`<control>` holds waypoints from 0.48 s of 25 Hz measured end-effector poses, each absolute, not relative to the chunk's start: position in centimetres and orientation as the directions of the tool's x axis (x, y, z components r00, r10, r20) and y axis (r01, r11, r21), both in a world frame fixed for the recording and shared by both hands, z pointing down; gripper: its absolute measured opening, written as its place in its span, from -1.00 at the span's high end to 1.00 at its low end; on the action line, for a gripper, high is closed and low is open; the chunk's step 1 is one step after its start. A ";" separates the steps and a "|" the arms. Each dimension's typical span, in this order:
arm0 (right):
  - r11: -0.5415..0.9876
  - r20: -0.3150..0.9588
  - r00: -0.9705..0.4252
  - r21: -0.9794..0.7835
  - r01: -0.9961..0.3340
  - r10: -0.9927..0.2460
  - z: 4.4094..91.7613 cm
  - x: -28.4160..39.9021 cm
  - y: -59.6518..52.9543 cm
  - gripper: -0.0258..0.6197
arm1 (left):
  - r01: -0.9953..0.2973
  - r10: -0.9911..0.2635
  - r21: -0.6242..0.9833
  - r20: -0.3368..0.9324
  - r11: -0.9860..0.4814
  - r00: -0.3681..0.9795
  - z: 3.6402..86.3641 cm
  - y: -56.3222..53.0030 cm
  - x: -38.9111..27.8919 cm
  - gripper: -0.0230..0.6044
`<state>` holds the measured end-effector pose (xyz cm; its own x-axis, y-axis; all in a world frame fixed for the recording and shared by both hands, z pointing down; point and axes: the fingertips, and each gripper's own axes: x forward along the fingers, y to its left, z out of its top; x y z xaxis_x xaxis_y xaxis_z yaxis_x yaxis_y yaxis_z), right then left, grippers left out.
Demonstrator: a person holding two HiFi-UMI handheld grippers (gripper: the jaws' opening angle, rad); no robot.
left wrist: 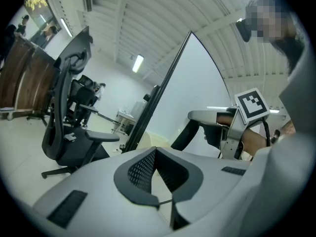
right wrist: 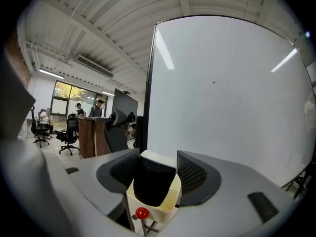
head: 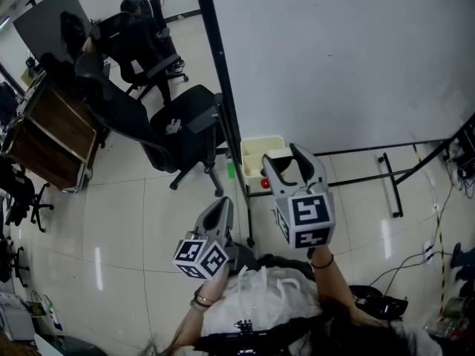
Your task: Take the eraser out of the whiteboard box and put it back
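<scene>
Right tongs pinching black-felt eraser over cream whiteboard box, left tongs pressed together, square markers on cubes

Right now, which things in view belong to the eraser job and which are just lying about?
Job: black felt eraser with white back, cream open-topped box, white whiteboard, right gripper gripping the eraser.
Lying about: black office chairs, brown wooden desk, round red knob.

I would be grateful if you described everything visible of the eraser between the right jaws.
The eraser is a block with a white top and a black, finely textured face. It stands upright between the pads of the right gripper, which press its two sides. Its lower end overlaps the cream box's open top; whether they touch cannot be told.
</scene>
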<state>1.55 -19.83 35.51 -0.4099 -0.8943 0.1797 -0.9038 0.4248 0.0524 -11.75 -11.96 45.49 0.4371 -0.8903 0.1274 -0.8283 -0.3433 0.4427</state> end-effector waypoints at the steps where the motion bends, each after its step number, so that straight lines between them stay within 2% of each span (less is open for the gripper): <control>1: 0.424 0.176 -0.410 0.051 -0.904 -0.895 35.5 1.5 -19.9 0.09 | -0.831 -0.894 0.445 0.128 -0.335 0.429 45.5 -12.0 -12.0 0.98; 12: 0.422 0.172 -0.407 0.054 -0.905 -0.897 35.4 1.4 -19.9 0.09 | -0.832 -0.902 0.456 0.129 -0.315 0.412 45.7 -11.9 -12.6 0.98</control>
